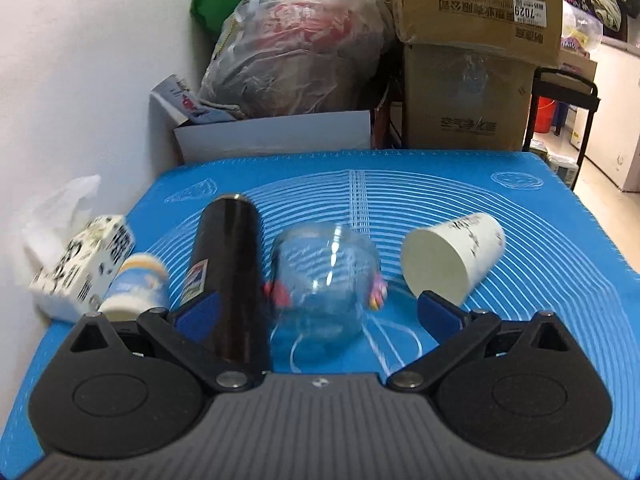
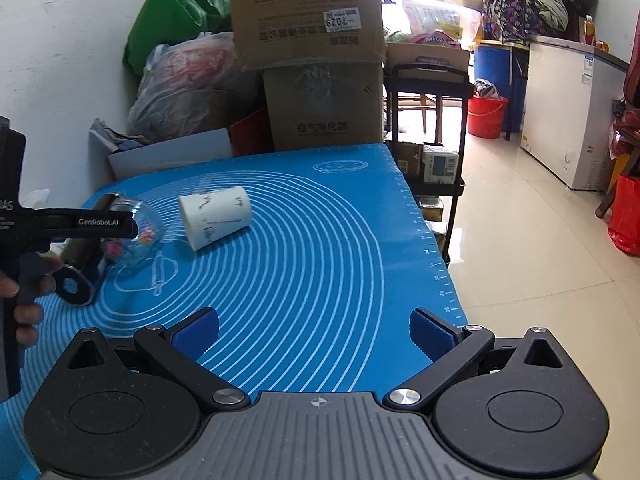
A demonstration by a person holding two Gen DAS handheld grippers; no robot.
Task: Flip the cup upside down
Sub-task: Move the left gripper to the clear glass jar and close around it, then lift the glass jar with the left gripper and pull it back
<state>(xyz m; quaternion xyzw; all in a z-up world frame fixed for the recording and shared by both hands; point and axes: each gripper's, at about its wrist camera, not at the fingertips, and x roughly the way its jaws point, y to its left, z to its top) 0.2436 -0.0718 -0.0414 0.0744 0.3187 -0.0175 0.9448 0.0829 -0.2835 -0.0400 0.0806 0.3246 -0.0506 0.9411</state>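
A clear glass cup (image 1: 324, 276) with coloured prints lies on its side on the blue mat (image 1: 500, 208), blurred, just ahead of my left gripper (image 1: 320, 314). That gripper is open, its blue pads wide apart on either side of the cup, not touching it. A white paper cup (image 1: 452, 258) lies on its side to the right. In the right wrist view the glass cup (image 2: 136, 240) sits under the left gripper's arm, with the paper cup (image 2: 214, 216) beside it. My right gripper (image 2: 314, 334) is open and empty over the mat's front part.
A black flask (image 1: 228, 276) lies beside the glass cup on the left, against my left pad. A small white-blue bottle (image 1: 136, 284) and a tissue pack (image 1: 80, 268) lie at the mat's left edge. Cardboard boxes (image 1: 472, 60) and bags (image 1: 296, 52) stand behind the table.
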